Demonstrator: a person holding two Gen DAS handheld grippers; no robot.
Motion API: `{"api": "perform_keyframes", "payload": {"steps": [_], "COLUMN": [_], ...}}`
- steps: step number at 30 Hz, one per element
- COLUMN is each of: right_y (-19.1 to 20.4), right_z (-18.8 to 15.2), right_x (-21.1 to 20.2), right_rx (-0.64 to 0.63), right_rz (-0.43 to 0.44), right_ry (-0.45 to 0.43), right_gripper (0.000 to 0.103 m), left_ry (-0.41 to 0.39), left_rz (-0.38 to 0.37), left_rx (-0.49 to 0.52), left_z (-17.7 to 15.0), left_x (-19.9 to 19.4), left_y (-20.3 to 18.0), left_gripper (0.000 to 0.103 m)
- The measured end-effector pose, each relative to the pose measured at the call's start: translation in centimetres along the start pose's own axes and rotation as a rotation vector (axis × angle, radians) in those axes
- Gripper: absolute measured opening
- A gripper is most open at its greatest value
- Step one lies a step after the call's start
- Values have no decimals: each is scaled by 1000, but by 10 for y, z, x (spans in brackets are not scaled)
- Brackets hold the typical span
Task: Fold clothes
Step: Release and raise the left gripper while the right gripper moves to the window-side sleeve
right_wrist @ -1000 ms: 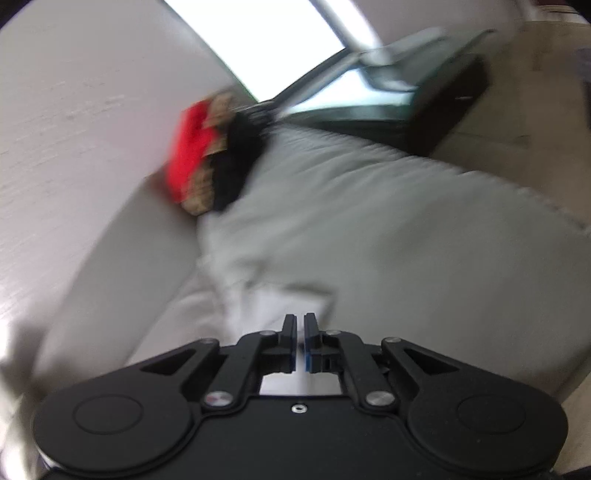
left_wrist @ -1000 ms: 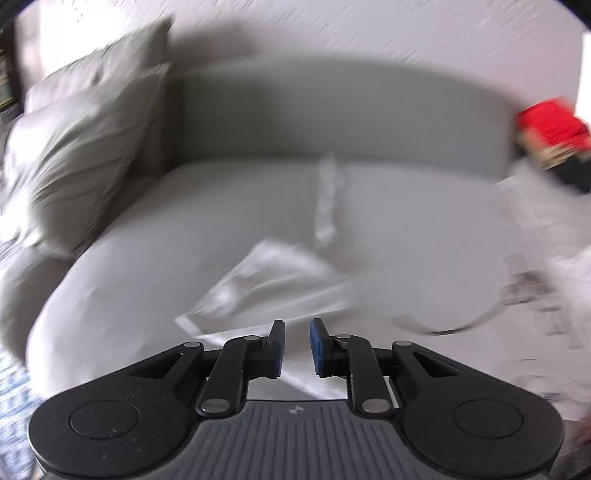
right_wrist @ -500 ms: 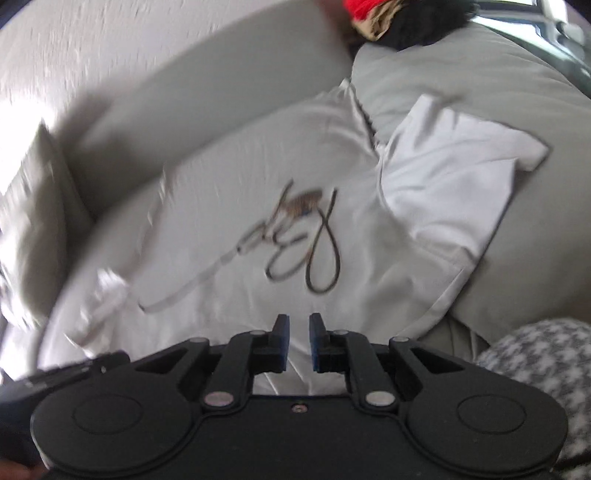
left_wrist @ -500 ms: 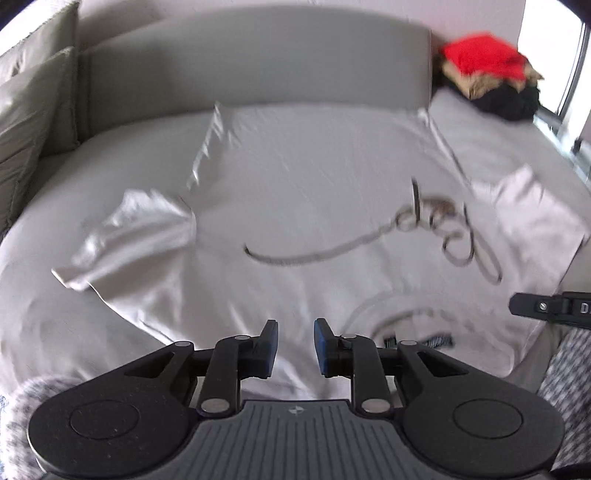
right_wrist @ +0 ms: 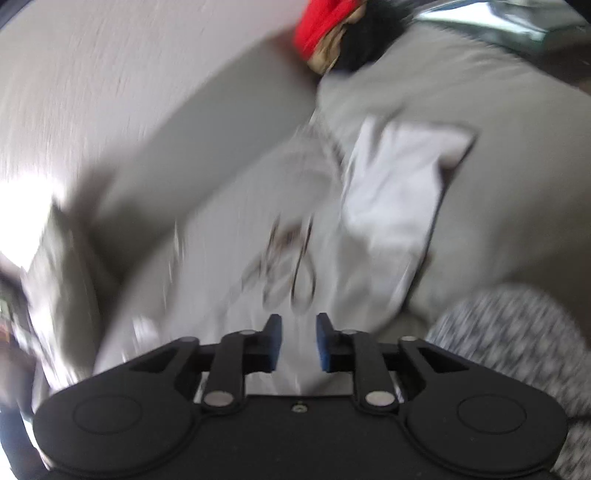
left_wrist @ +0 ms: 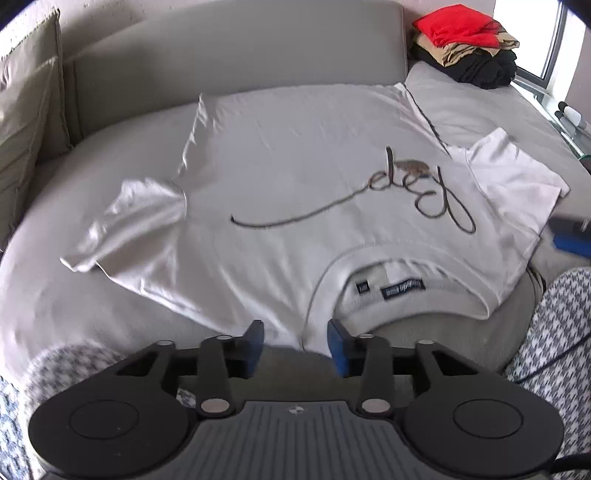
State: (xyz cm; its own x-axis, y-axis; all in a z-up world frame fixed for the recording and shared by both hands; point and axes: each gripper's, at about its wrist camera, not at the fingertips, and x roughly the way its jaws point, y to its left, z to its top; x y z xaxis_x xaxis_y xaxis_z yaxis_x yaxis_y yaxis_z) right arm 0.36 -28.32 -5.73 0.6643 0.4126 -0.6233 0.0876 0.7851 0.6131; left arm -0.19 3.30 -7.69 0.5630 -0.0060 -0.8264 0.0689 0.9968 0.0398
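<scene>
View: blurred throughout.
Gripper [right_wrist: 298, 341]: bottom centre of the frame, jaws apart and just been opening, nothing between them.
Shirt [right_wrist: 280, 206]: white, spread on the sofa [right_wrist: 517, 155], centre of frame; dark looping print above the jaws.
Sleeve [right_wrist: 399, 184]: right of centre, lying outward.
Pile [right_wrist: 332, 26]: red, tan and black, top edge.
Checked cloth [right_wrist: 509, 332]: lower right.

Setting: a home living room. Evidence: a grey upholstered sofa [left_wrist: 236, 48] with loose cushions [left_wrist: 26, 110] at one end, set against a textured wall [right_wrist: 110, 74]. Stack of folded clothes [left_wrist: 465, 40] on the far seat by a window [left_wrist: 550, 55]. White T-shirt [left_wrist: 314, 177] spread over the seat.
</scene>
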Motion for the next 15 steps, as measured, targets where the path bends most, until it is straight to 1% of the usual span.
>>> {"api": "perform_keyframes", "payload": {"steps": [2, 4, 7, 9, 11, 13, 15], "right_y": [-17, -37, -73, -98, -118, -133, -141], "right_z": [18, 33, 50, 59, 64, 67, 69], "right_x": [-4, -9, -13, -9, -1, 6, 15], "right_rx": [93, 177, 319, 419, 490, 547, 570], "right_rz": [-8, -41, -50, -55, -53, -16, 19], "right_ry": [-49, -127, -226, -256, -265, -269, -264], "right_gripper": [32, 33, 32, 32, 32, 30, 23], "left_ry": [-9, -13, -5, 11, 14, 14, 15], "left_rz": [-18, -35, -55, -61, -61, -60, -59], "left_rx": [-9, -21, -33, -36, -31, -24, -19], "left_z": [2, 2, 1, -1, -1, -1, 0], "left_x": [-4, -4, -2, 1, 1, 2, 2], "left_y": [1, 2, 5, 6, 5, 4, 3], "left_gripper": [43, 44, 44, 44, 44, 44, 44]}}
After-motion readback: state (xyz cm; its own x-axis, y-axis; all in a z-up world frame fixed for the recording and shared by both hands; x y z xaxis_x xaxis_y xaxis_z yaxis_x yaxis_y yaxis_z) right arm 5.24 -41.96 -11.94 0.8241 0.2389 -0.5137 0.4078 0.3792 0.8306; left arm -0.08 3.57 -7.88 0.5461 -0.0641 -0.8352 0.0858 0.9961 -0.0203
